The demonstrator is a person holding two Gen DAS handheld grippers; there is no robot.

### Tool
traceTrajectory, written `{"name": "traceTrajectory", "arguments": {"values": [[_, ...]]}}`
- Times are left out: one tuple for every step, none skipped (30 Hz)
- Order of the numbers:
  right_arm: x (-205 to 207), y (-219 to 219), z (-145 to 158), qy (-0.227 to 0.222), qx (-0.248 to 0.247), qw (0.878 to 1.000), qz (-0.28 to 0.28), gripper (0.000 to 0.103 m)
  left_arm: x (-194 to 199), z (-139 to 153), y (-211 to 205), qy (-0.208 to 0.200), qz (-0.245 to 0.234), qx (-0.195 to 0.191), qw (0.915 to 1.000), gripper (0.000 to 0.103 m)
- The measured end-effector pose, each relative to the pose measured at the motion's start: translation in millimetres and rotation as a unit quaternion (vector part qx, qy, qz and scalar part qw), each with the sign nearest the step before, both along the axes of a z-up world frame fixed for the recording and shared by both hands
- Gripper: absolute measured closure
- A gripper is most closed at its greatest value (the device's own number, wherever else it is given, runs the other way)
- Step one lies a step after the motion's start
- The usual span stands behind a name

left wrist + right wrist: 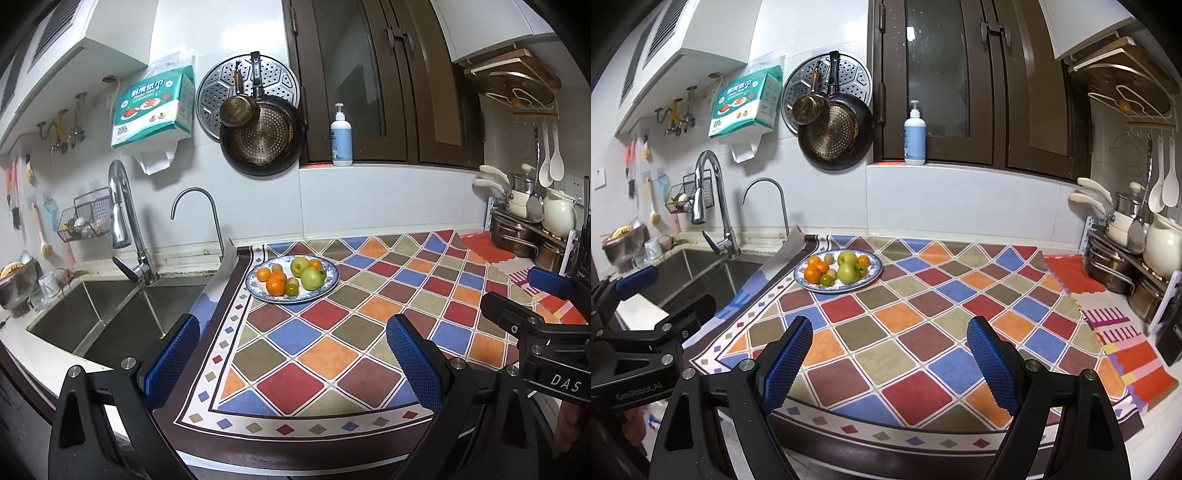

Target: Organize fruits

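A blue-rimmed white plate (pixel 330 282) (pixel 875 267) sits at the far left of the diamond-patterned cloth (pixel 332 332) (pixel 923 325). On it lie two green apples (pixel 312 277) (pixel 847 272), several oranges (pixel 275 286) (pixel 812 274) and a few small pale and green fruits (pixel 291 289) (pixel 827 280). My left gripper (pixel 291 347) hangs open over the cloth's near edge, well short of the plate, with nothing between its blue pads. My right gripper (pixel 888 350) is also open and empty, hovering near the front edge. Each gripper shows at the side of the other's view.
A steel double sink (pixel 103 314) (pixel 683 273) with two taps (pixel 125 221) lies left of the cloth. Pots, a white kettle (pixel 1163 247) and utensils crowd a rack at the right. Pans hang on the back wall (pixel 831 136); a soap bottle (pixel 915 134) stands on the sill.
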State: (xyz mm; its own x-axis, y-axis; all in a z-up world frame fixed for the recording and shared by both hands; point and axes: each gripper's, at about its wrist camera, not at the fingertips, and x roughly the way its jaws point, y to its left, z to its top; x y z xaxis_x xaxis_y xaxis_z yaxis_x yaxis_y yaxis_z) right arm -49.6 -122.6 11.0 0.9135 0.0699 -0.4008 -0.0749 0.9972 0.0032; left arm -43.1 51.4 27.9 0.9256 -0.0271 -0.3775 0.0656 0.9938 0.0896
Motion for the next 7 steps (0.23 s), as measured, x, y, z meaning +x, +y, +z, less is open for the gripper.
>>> {"name": "traceTrajectory", "arguments": {"values": [[0.2, -0.1, 0.1, 0.0, 0.0, 1.0, 0.0, 0.017, -0.2, -0.2, 0.2, 0.0, 0.0, 0.0, 1.0, 0.0], [0.0, 0.0, 0.1, 0.001, 0.0, 1.0, 0.001, 0.017, 0.1, -0.3, 0.0, 0.0, 0.001, 0.0, 1.0, 0.0], [0.0, -0.2, -0.1, 0.0, -0.001, 1.0, 0.001, 0.017, 0.4, -0.7, 0.0, 0.001, 0.0, 0.0, 1.0, 0.0], [0.2, -0.3, -0.1, 0.0, 0.0, 1.0, 0.001, 0.017, 1.2, -1.2, -0.4, 0.002, 0.001, 0.0, 1.0, 0.0], [-0.1, -0.1, -0.1, 0.001, 0.0, 1.0, 0.001, 0.017, 1.6, -1.9, -0.2, 0.002, 0.001, 0.0, 1.0, 0.0], [0.0, -0.3, -0.6, 0.002, 0.0, 1.0, 0.001, 0.017, 2.2, -2.5, -0.1, 0.004, 0.001, 0.0, 1.0, 0.0], [-0.5, 0.1, -0.8, 0.003, 0.0, 1.0, 0.001, 0.017, 3.2, -2.8, -0.3, 0.005, 0.001, 0.0, 1.0, 0.0]]}}
